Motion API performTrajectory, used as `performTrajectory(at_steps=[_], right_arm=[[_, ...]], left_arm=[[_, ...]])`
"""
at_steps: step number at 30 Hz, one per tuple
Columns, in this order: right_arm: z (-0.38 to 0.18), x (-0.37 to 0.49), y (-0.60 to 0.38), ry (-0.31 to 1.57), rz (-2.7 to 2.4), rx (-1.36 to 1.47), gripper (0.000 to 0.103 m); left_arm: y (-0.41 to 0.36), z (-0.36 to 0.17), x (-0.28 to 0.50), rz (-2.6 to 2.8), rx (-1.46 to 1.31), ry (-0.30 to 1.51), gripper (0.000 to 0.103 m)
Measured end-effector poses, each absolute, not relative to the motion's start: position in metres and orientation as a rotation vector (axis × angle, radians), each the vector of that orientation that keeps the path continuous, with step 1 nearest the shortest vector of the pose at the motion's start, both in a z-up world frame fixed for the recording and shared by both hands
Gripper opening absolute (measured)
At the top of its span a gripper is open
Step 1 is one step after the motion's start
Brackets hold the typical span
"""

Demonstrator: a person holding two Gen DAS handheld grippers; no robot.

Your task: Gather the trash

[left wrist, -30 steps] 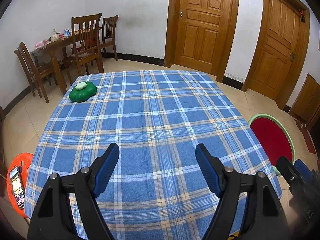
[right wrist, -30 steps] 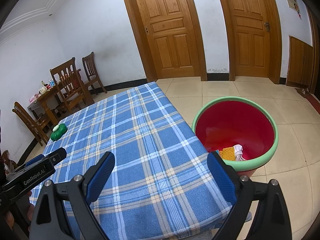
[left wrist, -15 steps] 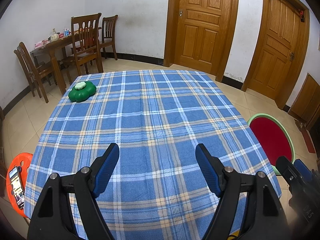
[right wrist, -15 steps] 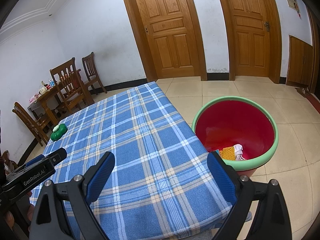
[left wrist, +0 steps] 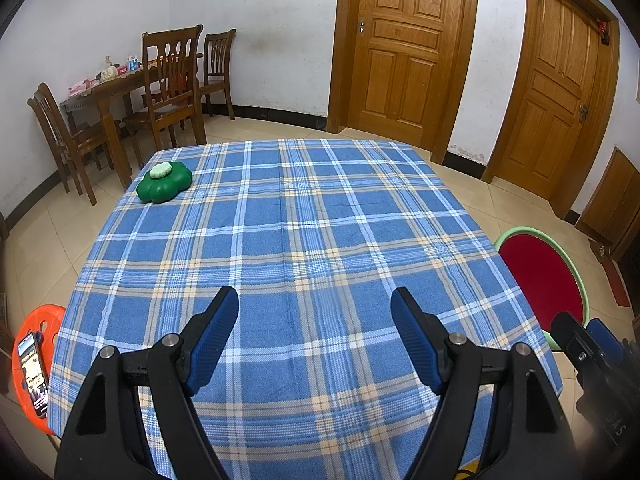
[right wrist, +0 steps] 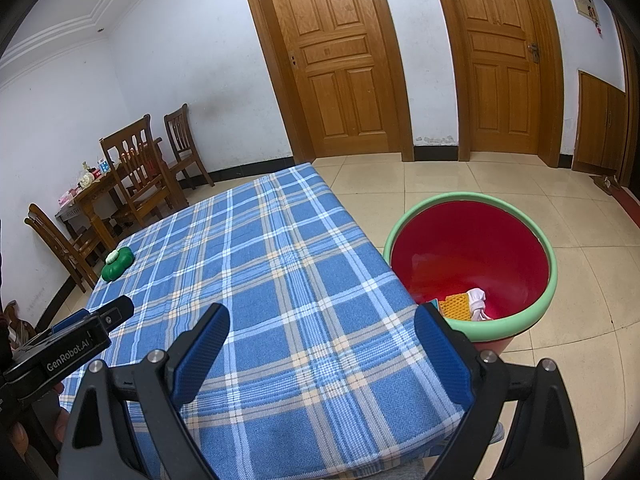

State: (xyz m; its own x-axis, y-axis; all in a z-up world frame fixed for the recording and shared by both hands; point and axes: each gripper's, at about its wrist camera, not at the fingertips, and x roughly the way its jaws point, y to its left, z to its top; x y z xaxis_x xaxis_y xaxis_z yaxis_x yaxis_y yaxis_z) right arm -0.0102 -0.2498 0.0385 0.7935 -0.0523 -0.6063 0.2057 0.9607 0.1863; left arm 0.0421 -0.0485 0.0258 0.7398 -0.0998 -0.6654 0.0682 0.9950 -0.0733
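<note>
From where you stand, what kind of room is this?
Probably a home dining room: a wooden table with chairs by the wall, panelled wooden doors, and a table under a blue plaid cloth.

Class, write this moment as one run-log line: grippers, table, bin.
left gripper: open, empty | right gripper: open, empty | table: green box at far corner | bin: trash inside

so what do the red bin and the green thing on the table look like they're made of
Red bin: looks like moulded plastic, glossy red inside with a smooth pale green rim that catches the light. Green thing: probably plastic or glazed ceramic; its lobed surface is shiny, but the look leaves it open.
</note>
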Motion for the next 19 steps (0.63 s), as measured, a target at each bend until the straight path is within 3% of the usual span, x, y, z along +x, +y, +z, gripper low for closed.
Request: performTrajectory(at_steps=[19], right_arm=[[0.0391, -0.0100, -0.2502, 0.641, -0.140, 0.249, 0.095]], left_arm=[[-0.0478, 0.0261, 0.0423, -0.093, -0.046, 0.733, 0.078]])
